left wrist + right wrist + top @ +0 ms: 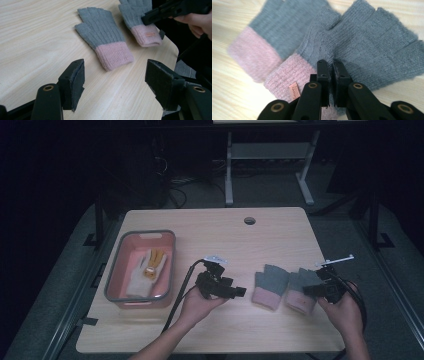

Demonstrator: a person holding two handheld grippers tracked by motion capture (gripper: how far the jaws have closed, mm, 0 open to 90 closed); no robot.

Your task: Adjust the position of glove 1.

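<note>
**Right gripper pinches a glove; basin holds another**

The right gripper [331, 65] is clamped on the knit of the right-hand grey glove [372, 47] on the table [225, 240]. The second grey glove [103, 36] lies just beside it. The left gripper [115, 75] hovers with jaws apart, holding nothing. Far left, a pink basin [120, 257] holds one white-and-yellow glove [147, 270].
</note>
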